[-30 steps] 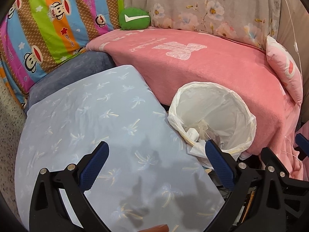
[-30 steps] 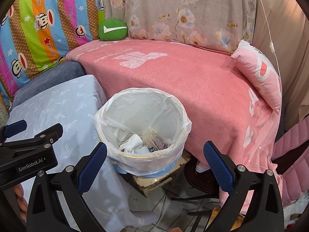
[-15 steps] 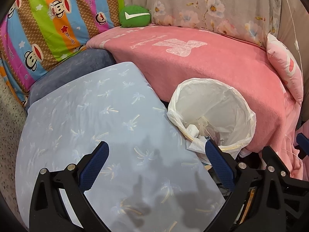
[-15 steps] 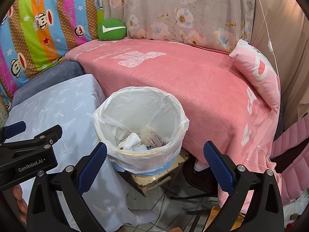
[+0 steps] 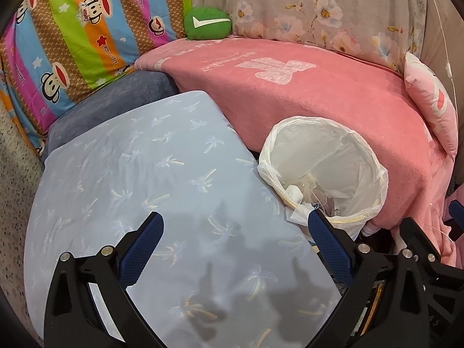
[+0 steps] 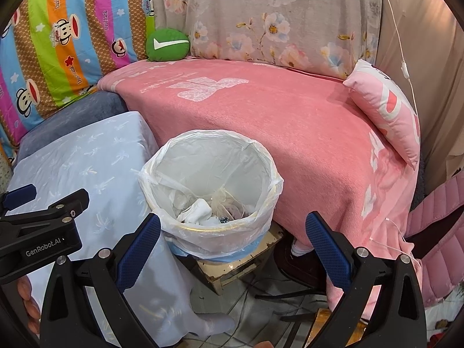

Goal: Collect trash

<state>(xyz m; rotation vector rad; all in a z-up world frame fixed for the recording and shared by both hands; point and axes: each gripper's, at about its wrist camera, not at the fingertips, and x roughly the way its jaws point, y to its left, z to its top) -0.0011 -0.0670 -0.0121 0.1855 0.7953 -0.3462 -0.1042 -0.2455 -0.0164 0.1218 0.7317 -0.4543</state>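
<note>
A trash bin (image 6: 208, 191) lined with a white plastic bag stands on a small stool between the light blue table and the pink bed. Crumpled white tissues and wrappers (image 6: 200, 213) lie inside it. It also shows in the left wrist view (image 5: 324, 174). My left gripper (image 5: 235, 226) is open and empty above the blue tablecloth (image 5: 139, 191), left of the bin. My right gripper (image 6: 232, 226) is open and empty, just in front of the bin's near rim. The left gripper's body (image 6: 40, 232) shows at the left of the right wrist view.
A pink blanket (image 6: 275, 110) covers the bed behind the bin. A green cushion (image 6: 167, 45) and a pink pillow (image 6: 385, 110) lie on it. Striped and floral cloths hang behind. A wooden stool (image 6: 232, 264) and tiled floor lie below the bin.
Both views have drawn back and up slightly, so the bin sits a little lower in frame. Both grippers stay open and empty.
</note>
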